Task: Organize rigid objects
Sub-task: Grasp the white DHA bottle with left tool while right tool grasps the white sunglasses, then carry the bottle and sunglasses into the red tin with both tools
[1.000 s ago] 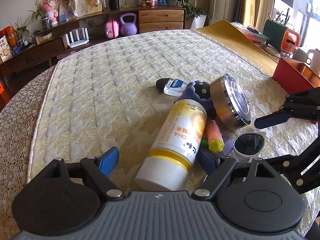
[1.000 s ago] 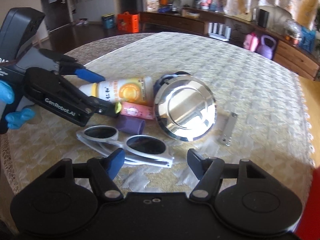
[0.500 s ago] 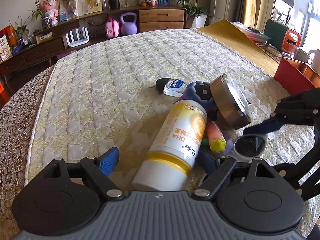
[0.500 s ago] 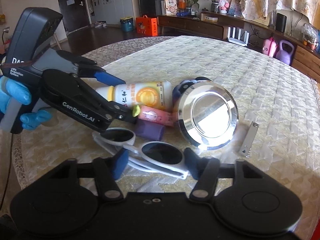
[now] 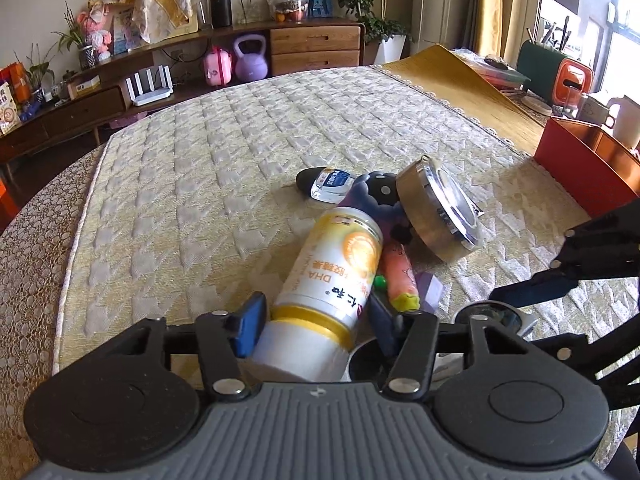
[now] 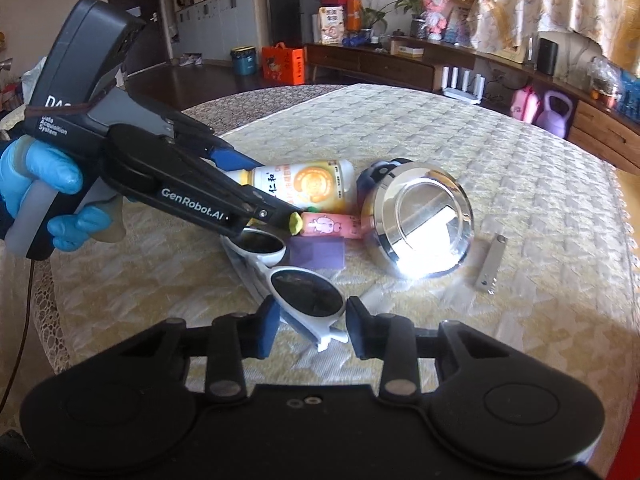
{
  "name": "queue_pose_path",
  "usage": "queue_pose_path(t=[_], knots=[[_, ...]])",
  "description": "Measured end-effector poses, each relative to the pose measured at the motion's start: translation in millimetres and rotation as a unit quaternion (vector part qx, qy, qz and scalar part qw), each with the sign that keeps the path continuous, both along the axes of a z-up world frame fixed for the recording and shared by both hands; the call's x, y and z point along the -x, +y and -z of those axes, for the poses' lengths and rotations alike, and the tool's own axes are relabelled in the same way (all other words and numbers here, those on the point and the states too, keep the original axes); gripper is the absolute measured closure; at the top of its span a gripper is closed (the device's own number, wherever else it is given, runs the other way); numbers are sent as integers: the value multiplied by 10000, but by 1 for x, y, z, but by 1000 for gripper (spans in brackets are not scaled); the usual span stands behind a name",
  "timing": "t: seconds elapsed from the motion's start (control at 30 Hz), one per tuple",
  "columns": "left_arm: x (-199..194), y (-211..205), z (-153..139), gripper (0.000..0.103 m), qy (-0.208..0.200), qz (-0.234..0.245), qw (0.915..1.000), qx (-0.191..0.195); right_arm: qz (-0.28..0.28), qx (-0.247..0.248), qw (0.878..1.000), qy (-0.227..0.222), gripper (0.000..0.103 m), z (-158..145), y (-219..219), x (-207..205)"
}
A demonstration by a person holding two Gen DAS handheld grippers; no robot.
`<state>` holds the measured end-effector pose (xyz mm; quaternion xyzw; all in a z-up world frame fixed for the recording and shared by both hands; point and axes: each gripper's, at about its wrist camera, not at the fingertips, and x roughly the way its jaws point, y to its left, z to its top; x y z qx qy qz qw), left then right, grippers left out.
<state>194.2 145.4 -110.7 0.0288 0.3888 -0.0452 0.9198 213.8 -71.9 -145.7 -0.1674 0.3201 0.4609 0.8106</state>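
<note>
While both grippers were closing, the grasp step was in hand; the left gripper (image 5: pixel 314 320) had its fingers coming in on the white cap end of the supplement bottle (image 5: pixel 332 276), lying on the quilted bench (image 5: pixel 200 184); the right gripper (image 6: pixel 310 322) was closing around one lens of the white sunglasses (image 6: pixel 304 292), pads apparently not yet pressing. Next each needed a firm pinch, then a straight lift; the pink tube (image 6: pixel 330 227), purple block (image 6: pixel 318 252) and steel lid (image 6: pixel 420 226) crowded close, and the left gripper overhung the sunglasses' far lens.
</note>
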Motion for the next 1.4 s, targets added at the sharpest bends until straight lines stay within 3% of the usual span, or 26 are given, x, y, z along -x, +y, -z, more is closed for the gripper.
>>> queue_pose_path(t=[0.07, 0.27, 0.43, 0.77, 0.8, 0.83, 0.87, 1.4], knots=[[3, -3, -1, 57, -31, -20, 10000, -51, 127, -15, 9999, -59, 69, -1, -6, 6], [14, -10, -3, 58, -60, -300, 9995, -99, 580, -99, 9981, -207, 71, -8, -29, 20], [26, -12, -13, 58, -115, -504, 9986, 113, 919, -194, 9952, -291, 72, -15, -54, 24], [47, -42, -39, 58, -221, -486, 9984, 173, 1521, -410, 9860, -544, 74, -35, -102, 39], [48, -46, -41, 58, -221, -482, 9984, 181, 1581, -439, 9848, -569, 75, -37, -107, 39], [49, -50, -44, 58, -226, -477, 9984, 190, 1642, -460, 9835, -610, 95, -40, -112, 40], [50, -54, -46, 58, -240, -458, 9985, 199, 1671, -473, 9829, -609, 98, -42, -116, 40], [46, -123, -86, 58, -448, -66, 9983, 372, 2306, -860, 9631, -1085, 101, -79, -182, 41]])
